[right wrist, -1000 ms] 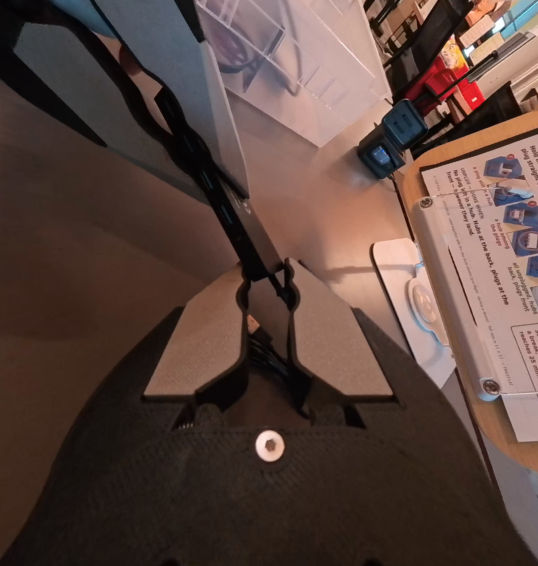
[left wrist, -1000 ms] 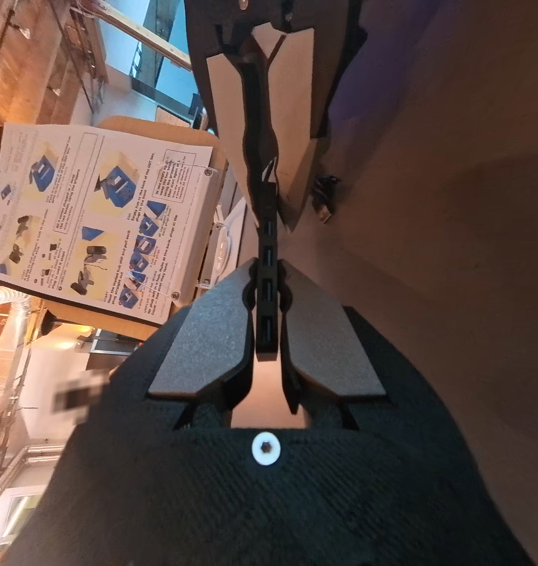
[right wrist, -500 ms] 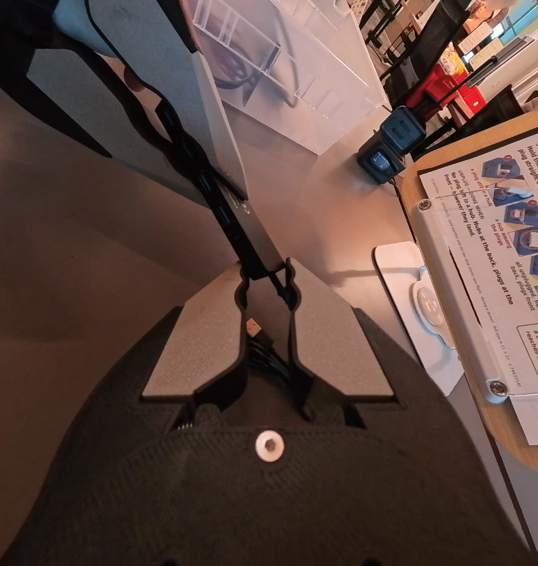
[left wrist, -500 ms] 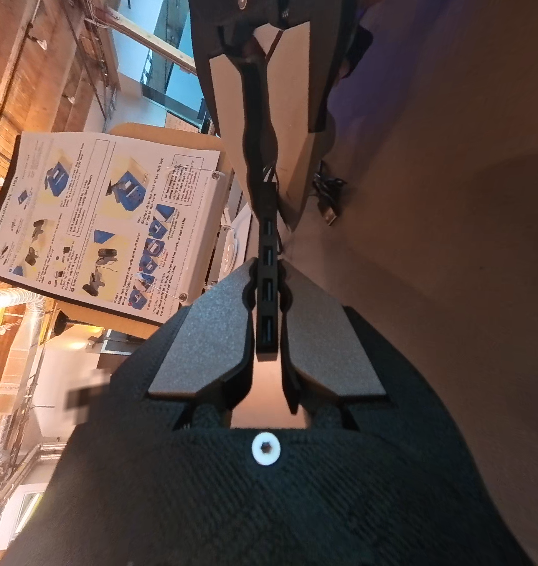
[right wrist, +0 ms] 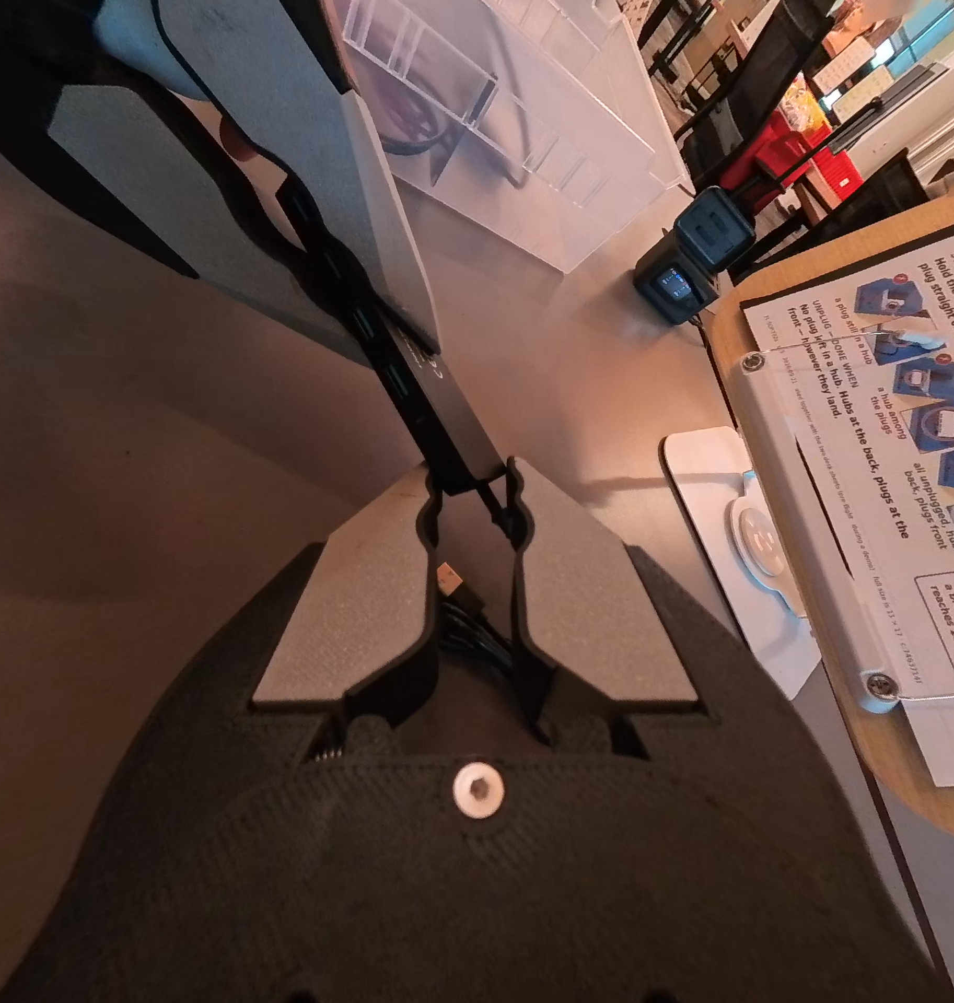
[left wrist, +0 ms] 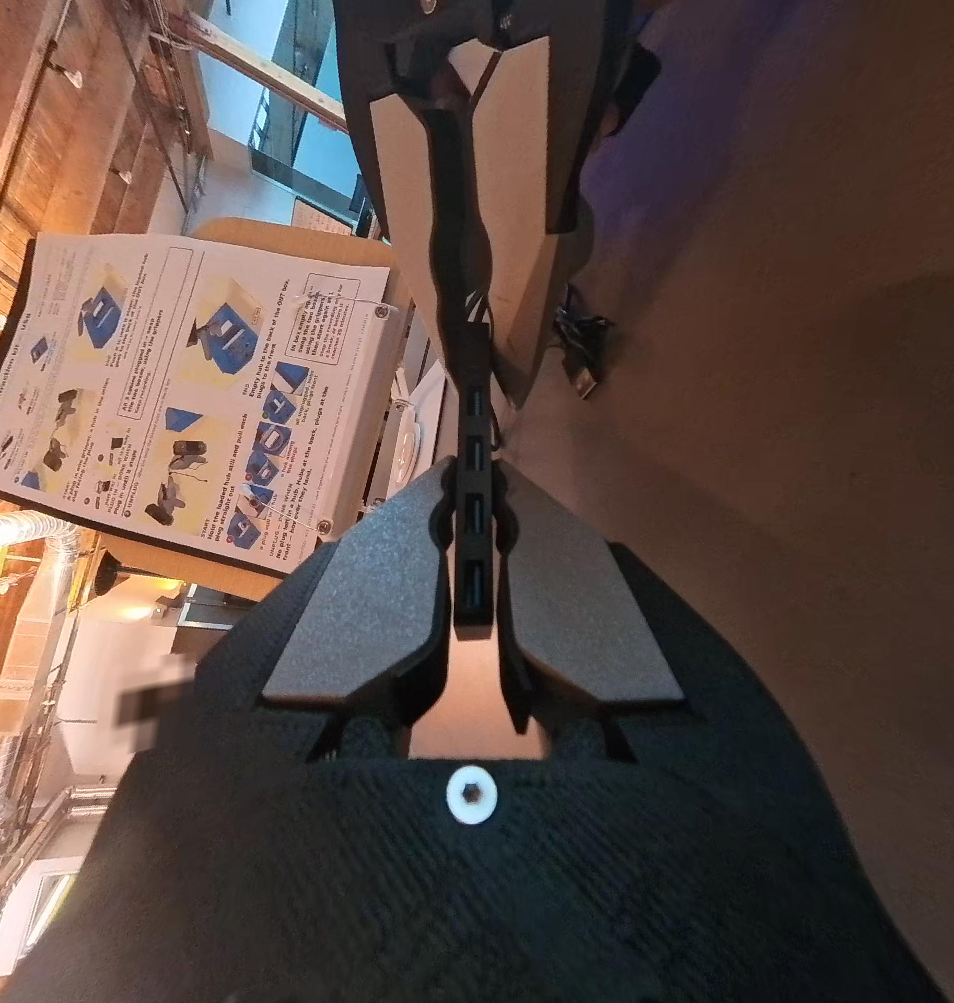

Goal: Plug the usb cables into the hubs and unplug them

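A slim black USB hub [left wrist: 472,543] with several blue ports is held in the air between both grippers. My left gripper [left wrist: 472,467] is shut on its near half, with the ports facing the camera. My right gripper [right wrist: 469,475] faces it and is closed on the hub's other end [right wrist: 437,412]. The hub's thin cable [right wrist: 494,496] runs against its right finger. All the ports I can see are empty. The right gripper also shows at the top of the left wrist view [left wrist: 480,380]. The left gripper shows in the right wrist view [right wrist: 393,353].
A bundle of loose black cables with a bare USB plug [left wrist: 583,374] lies on the table [left wrist: 789,488] under the right gripper [right wrist: 458,589]. An instruction sheet on a wooden board [right wrist: 871,434], a white pad [right wrist: 697,488], a small black device [right wrist: 675,282] and a clear box [right wrist: 518,135] stand around. Less than 4 cm separates the two grippers' tips.
Both grippers keep the same hold on the hub. The views have only drifted slightly.
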### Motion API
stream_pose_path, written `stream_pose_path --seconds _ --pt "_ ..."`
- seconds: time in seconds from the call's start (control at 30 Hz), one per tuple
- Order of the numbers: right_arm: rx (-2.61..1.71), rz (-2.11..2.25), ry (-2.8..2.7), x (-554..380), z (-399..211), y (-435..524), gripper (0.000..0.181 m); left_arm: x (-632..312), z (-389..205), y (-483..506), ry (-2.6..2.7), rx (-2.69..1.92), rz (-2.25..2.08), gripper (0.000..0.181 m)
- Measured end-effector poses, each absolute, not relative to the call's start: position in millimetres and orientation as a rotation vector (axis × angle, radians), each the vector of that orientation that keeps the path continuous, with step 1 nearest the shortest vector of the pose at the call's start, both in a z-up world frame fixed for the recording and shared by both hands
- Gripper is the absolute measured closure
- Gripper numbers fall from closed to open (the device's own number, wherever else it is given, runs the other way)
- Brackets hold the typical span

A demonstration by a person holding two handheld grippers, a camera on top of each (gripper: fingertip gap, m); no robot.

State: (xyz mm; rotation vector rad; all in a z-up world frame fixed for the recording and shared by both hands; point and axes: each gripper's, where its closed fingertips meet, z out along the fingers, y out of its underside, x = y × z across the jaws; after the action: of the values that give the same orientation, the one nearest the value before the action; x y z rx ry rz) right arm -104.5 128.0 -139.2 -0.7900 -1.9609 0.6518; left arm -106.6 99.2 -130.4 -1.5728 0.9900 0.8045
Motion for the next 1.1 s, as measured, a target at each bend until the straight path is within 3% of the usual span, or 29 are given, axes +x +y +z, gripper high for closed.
stream_pose_path --seconds 1.1 --pt "-0.784 0.674 -1.936 -100.3 -129.4 131.7 0.164 -116.4 -133.6 100.6 0.91 -1.658 0.702 0.172"
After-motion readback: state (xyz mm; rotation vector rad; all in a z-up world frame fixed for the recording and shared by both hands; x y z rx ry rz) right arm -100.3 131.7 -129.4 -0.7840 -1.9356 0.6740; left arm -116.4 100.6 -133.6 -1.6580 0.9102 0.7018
